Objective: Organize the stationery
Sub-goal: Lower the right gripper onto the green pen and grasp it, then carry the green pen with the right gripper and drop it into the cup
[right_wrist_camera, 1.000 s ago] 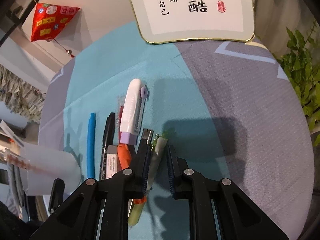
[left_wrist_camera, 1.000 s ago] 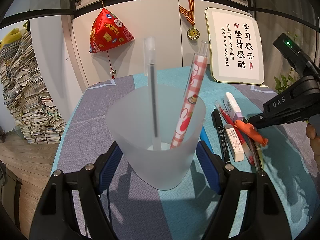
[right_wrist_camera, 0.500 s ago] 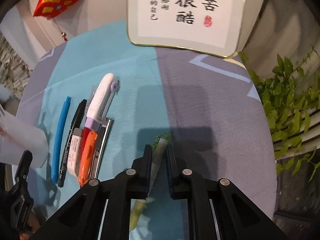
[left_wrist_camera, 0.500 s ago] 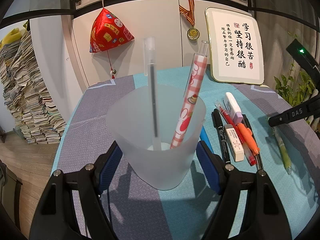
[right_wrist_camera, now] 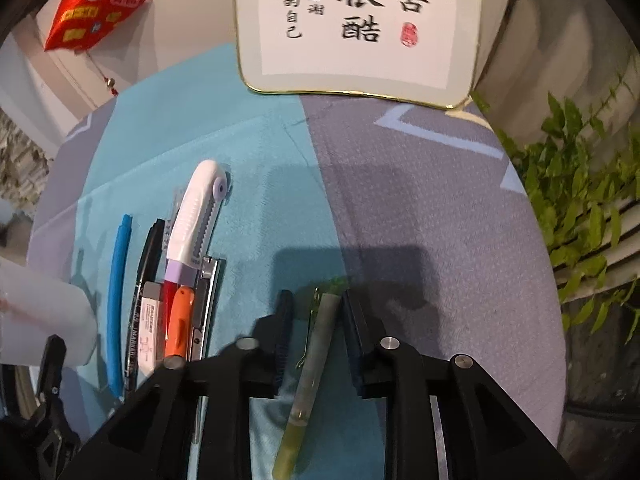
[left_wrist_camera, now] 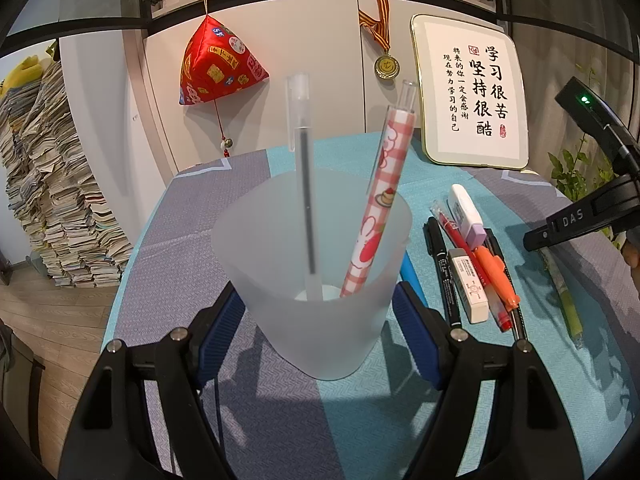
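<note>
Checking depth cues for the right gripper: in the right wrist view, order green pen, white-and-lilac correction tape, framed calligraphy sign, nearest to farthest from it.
1. green pen: between the jaws of the right gripper.
2. correction tape: up and left, on the teal cloth.
3. calligraphy sign: top of the picture, at the table's far edge.

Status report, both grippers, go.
Left gripper shut on cup, two pens inside. Right gripper jaws just opening, green pen between them, on table. Nothing blocking.

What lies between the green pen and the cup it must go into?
A row of loose stationery on the cloth, including the orange pen and eraser, separates the green pen from the cup. Above it, the way looks clear.
</note>
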Demonstrator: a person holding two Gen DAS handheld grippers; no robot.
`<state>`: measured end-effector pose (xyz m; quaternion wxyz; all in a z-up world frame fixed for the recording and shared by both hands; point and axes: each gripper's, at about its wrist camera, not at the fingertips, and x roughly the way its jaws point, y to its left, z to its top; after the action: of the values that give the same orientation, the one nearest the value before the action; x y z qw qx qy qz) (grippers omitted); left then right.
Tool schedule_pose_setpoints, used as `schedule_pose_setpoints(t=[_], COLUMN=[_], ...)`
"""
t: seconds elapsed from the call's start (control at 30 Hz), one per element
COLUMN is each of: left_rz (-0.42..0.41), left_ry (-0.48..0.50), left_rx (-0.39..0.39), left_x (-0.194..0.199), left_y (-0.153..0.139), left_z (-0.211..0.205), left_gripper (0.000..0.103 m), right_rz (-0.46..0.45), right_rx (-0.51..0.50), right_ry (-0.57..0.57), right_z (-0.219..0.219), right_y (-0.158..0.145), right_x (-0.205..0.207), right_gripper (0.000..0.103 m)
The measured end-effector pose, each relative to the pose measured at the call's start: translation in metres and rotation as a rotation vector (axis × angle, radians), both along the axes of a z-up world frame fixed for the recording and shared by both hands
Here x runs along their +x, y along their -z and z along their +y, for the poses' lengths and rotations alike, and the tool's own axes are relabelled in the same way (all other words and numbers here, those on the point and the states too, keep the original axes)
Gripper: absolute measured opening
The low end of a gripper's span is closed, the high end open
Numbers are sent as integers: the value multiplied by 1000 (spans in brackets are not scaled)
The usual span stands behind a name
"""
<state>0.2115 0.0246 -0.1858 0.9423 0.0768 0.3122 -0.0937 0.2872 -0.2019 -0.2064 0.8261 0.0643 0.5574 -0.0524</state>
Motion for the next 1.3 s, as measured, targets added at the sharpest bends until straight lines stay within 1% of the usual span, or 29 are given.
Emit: schedule_pose_setpoints(t=[0.03,0.1,0.13,0.2,0.4,0.63,0.77,0.87,0.97,1.03,1.17,1.3], left_rz=[0,0,0,0,1,1,2,2,2,2,3,4], left_ry=[0,0,0,0,0,0,0,0,0,1,1,1], left_rx=[0,0,0,0,0,0,0,0,0,0,0,2], left_x=[0,0,0,0,0,0,0,0,0,0,0,-1], left_y=[0,0,0,0,0,0,1,1,1,1,1,2], left_z=[0,0,0,1,1,0,1,0,1,1,1,-1], left_gripper=[76,76,76,76,76,76,76,76,76,76,76,76], right_rz=[-5,-10,-22,-53,-204,-406,-481,-507,-532,-527,-488,-461], right_rx=[-2,41,69,81,107,126,160,184,178,182,202,213], right_ry=[-10,-15,-19,-27,-112,-225,-306,-378,-432,-452,-486,-507], right_z=[1,0,-1,0,13,42,65,90,110,121,141,149], right_y=[0,-3,-6,-17,-71,-134,-166,-186,-197,-198,-195,-190], right_x=[0,0,-3,-10,-42,-79,-85,-82,-76,-71,-54,-48], right_gripper=[17,16,16,16,16,15,15,15,15,15,15,15])
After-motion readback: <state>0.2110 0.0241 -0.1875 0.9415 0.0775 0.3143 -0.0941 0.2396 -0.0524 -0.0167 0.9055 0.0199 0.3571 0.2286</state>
